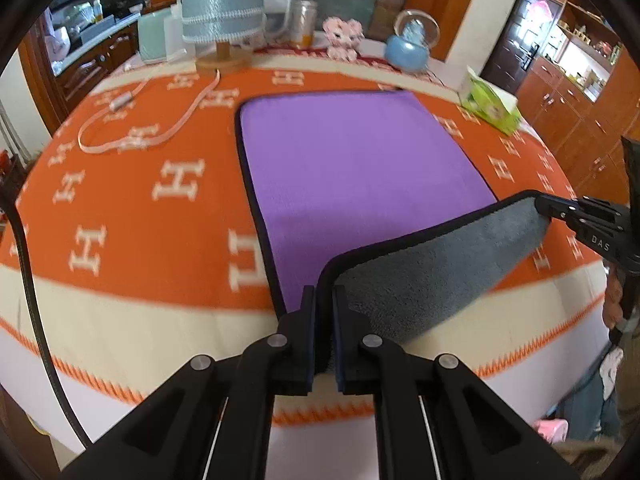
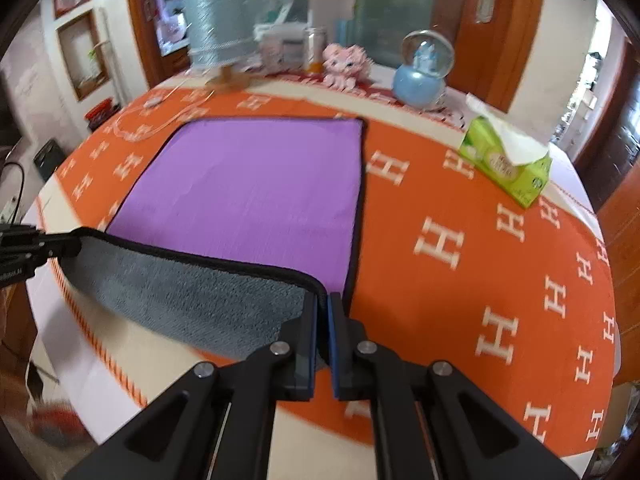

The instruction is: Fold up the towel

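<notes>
A towel (image 1: 352,160), purple on top and grey underneath with a dark hem, lies on the orange table cover (image 1: 132,200). Its near edge is lifted and turned over, showing the grey side (image 1: 432,276). My left gripper (image 1: 324,296) is shut on the near left corner. My right gripper (image 2: 323,300) is shut on the near right corner, and also shows at the right of the left wrist view (image 1: 544,204). The towel (image 2: 256,188) stretches between them, with the grey underside (image 2: 192,300) hanging. The left gripper shows at the left edge of the right wrist view (image 2: 76,246).
A green tissue box (image 2: 504,164) stands at the far right. A blue snow globe (image 2: 424,72), a pink plush toy (image 2: 346,64), a grey lamp (image 1: 222,4) and a pink cable (image 1: 132,128) sit at the far side. A wooden cabinet (image 1: 572,116) is right.
</notes>
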`<state>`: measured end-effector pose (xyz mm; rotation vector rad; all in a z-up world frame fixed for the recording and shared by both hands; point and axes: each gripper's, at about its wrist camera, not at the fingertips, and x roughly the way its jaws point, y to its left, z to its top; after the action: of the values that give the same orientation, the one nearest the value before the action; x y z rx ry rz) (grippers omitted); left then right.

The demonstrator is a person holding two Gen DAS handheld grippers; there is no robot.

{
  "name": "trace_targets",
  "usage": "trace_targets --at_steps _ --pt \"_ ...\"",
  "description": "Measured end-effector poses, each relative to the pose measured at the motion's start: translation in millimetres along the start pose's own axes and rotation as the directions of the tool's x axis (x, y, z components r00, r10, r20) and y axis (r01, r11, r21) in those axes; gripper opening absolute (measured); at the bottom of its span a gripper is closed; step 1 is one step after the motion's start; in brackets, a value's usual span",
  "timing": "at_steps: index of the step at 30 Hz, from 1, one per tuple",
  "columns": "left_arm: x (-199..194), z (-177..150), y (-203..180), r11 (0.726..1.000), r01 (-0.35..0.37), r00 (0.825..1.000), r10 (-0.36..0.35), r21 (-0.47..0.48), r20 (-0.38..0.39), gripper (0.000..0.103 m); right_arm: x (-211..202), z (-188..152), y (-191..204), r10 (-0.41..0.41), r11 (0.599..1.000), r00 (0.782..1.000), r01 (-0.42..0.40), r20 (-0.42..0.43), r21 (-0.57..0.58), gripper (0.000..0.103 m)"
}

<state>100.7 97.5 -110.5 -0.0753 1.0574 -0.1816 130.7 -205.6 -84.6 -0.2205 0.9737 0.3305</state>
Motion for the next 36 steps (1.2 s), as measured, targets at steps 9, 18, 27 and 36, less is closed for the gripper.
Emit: trace_targets --at_steps 9,18,27,36 --pt "12 81 19 0.996 -0.089 0.990 0.090 -0.018 0.109 0.005 20 78 -6 -0.074 0.993 0.994 0.067 0.081 0.094 0.004" --pt "57 137 51 0.981 -0.159 0.980 0.170 -0.107 0.105 0.005 68 142 0 -0.148 0.983 0.985 0.135 0.094 0.128 0.004" --pt "94 169 58 0.968 -0.216 0.970 0.228 -0.126 0.088 0.005 118 166 -4 -0.211 0.966 0.976 0.201 0.049 0.160 0.005" --pt "128 174 63 0.955 -0.262 0.963 0.268 -0.136 0.030 0.007 152 178 -1 -0.245 0.960 0.970 0.242 -0.001 0.139 0.005"
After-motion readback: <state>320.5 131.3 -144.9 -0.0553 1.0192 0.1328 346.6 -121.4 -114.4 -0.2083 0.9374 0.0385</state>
